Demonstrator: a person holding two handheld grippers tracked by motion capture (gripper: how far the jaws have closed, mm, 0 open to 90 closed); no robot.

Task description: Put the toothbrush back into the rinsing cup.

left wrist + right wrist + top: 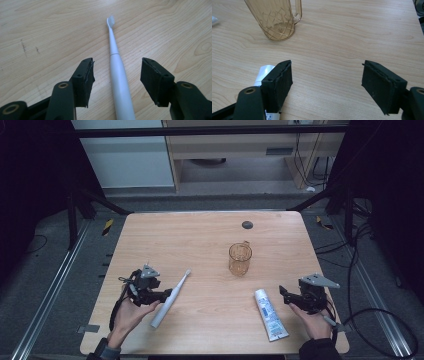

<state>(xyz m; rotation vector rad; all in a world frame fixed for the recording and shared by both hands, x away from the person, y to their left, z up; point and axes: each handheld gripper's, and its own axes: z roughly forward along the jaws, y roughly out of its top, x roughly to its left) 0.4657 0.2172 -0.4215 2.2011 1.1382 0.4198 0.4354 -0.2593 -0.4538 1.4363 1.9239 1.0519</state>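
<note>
White plastic electric toothbrush (117,75) lies flat near the desk's (200,227) front-left corner, head aimed at the far edge. You straddle its handle with the left gripper (116,75), jaws wide apart and clear of it either side, so a straight closure should pinch it across the body. Your right gripper (327,82) sits wide and empty near the front-right corner, beside the white toothpaste tube (270,314). The amber ribbed plastic mug (240,258) stands upright mid-desk, presumably the destination.
</note>
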